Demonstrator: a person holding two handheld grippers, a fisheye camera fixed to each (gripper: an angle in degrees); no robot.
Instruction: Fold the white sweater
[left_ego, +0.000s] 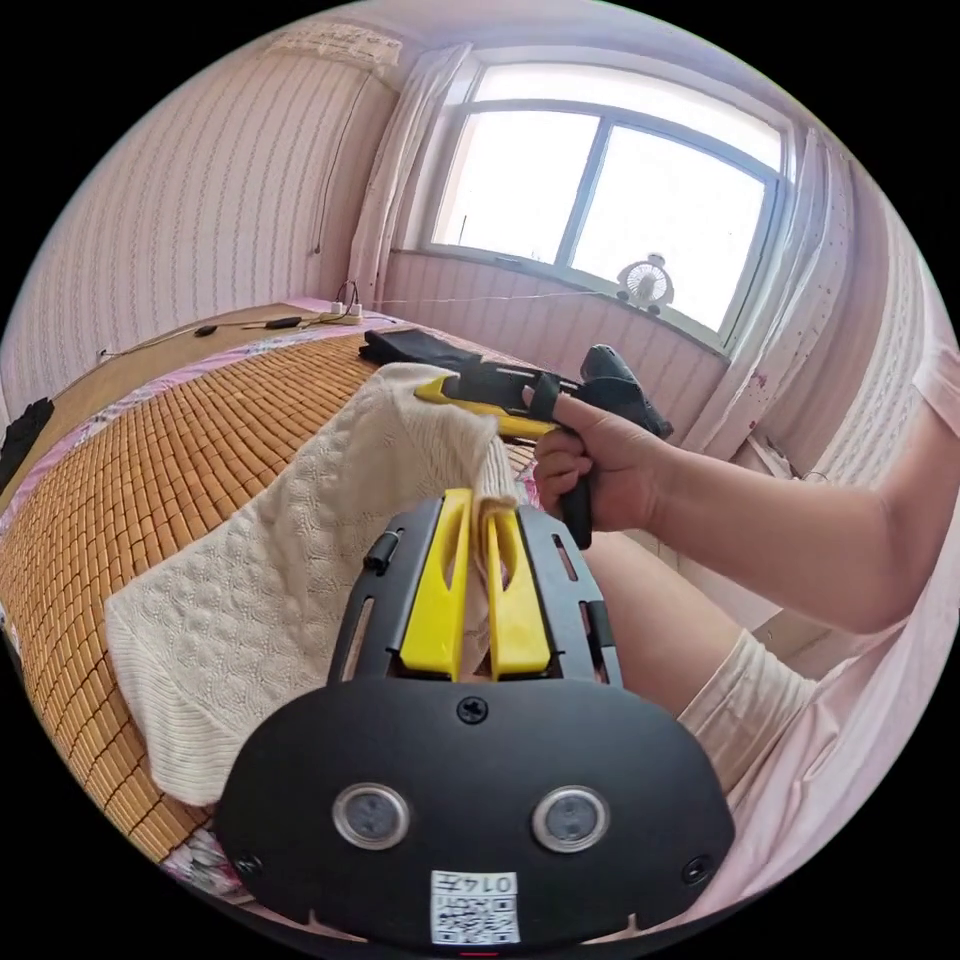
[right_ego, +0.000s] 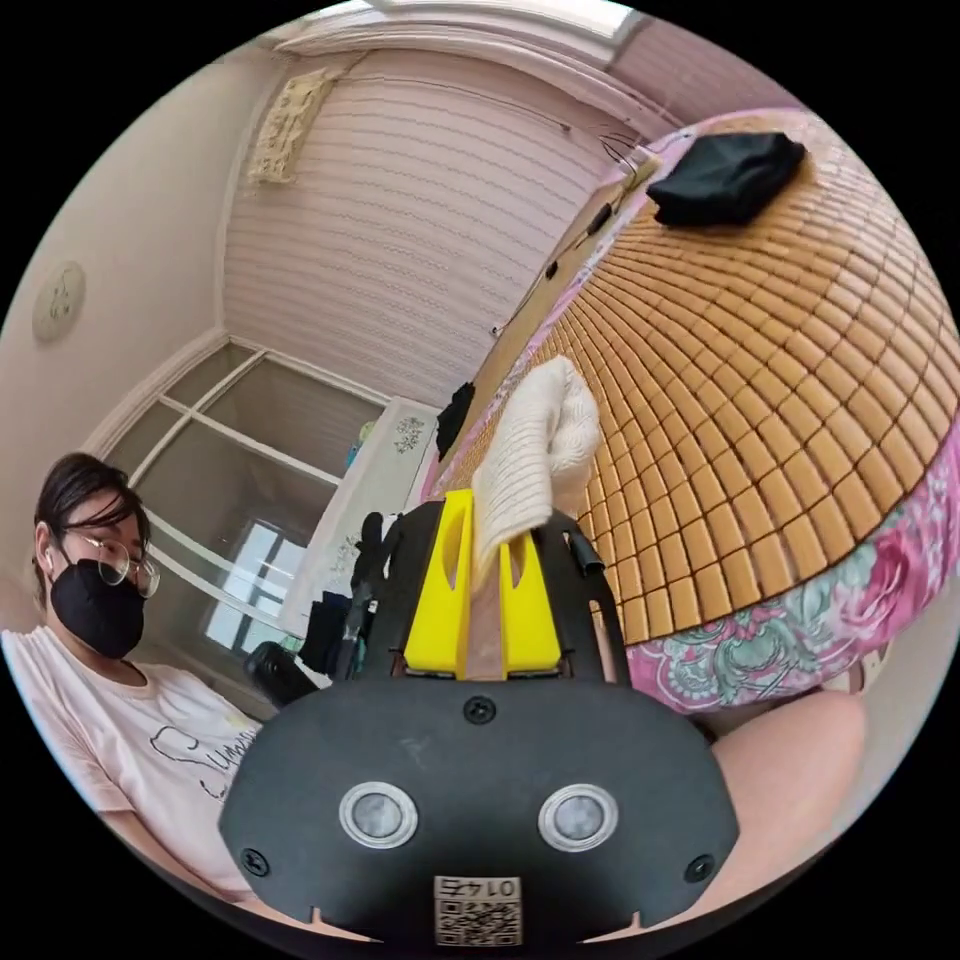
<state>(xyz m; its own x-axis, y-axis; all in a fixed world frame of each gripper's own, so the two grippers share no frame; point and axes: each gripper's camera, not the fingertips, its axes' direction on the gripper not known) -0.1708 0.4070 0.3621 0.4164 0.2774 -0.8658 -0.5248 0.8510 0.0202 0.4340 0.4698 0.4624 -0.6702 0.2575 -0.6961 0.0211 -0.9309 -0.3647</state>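
The white knitted sweater (left_ego: 290, 560) drapes over the near edge of a bamboo mat (left_ego: 150, 470) on the bed. My left gripper (left_ego: 478, 515) is shut on a fold of it close to the bed's edge. A hand holds the right gripper (left_ego: 480, 405) a little beyond, its yellow jaws clamped on another part of the same edge. In the right gripper view, my right gripper (right_ego: 490, 545) is shut on a bunched piece of the sweater (right_ego: 535, 450), which stands up from between the jaws.
A folded black garment (right_ego: 725, 175) lies on the bamboo mat (right_ego: 780, 400) at the far side, also seen as the black garment (left_ego: 420, 348). Cables and a power strip (left_ego: 345, 312) lie beside the mat. A flowered sheet (right_ego: 800, 620) edges the bed. A window (left_ego: 610, 195) with a small fan (left_ego: 645, 282) stands behind.
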